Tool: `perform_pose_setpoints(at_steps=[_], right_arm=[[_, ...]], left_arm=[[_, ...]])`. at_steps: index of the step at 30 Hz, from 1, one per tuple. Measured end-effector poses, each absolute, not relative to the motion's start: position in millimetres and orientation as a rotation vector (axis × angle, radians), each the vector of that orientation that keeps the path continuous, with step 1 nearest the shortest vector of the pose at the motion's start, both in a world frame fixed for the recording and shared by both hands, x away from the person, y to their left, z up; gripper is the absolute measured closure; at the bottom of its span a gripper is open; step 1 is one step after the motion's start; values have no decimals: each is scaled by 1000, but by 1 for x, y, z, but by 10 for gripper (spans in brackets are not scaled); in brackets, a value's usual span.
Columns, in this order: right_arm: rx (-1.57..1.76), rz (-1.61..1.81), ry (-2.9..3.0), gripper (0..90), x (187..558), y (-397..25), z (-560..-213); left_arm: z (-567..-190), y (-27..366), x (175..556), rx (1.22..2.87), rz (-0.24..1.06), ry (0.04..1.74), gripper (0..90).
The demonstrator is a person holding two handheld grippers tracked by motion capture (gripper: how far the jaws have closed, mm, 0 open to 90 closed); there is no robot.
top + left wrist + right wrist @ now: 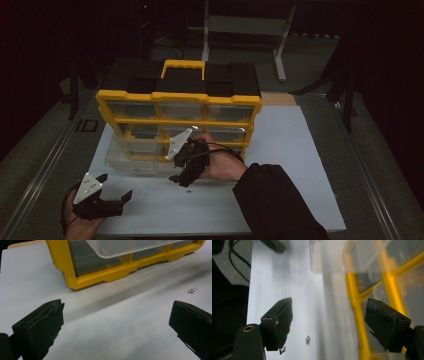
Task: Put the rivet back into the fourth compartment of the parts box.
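one yellow organizer (179, 100), nine drawers, one pulled out (131, 159); one screw (192, 290); two grippers (116, 197) (181, 176).

Small screw (192, 290), seemingly flat; white board (112, 322)

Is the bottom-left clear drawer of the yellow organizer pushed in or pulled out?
Pulled out: the clear drawer juts forward past the yellow organizer frame over the white board.

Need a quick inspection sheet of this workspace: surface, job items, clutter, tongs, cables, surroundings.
Surface: white board on the table, bare parts clean.
Job's things: yellow drawer organizer stands upright; one clear drawer at lower left is pulled out.
Clutter: one small screw loose on the board.
Tongs: left tongs open, low over the board; right tongs open, near the organizer's front.
Cables: black cable on the right tongs.
Surroundings: dark; metal stand behind.
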State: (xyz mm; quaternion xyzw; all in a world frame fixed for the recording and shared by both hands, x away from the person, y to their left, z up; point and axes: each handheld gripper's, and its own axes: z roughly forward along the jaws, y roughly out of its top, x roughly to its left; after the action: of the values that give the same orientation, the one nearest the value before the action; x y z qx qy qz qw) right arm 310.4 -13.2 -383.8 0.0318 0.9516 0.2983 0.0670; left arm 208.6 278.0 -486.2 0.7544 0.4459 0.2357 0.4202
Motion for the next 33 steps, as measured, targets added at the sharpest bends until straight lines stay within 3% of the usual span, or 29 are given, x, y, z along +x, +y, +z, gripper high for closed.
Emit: perform_pose_setpoints(at_steps=[13,28,33], right_arm=[[137,699,2959,265,313,-23,-433],[217,465,3108,496,309,-12,-476],[146,423,3121,613,314,-3,-489]], left_arm=[[-487,278,209,1892,589,1116,0],[-486,278,209,1892,594,1115,0],[-486,278,209,1893,593,1114,0]])
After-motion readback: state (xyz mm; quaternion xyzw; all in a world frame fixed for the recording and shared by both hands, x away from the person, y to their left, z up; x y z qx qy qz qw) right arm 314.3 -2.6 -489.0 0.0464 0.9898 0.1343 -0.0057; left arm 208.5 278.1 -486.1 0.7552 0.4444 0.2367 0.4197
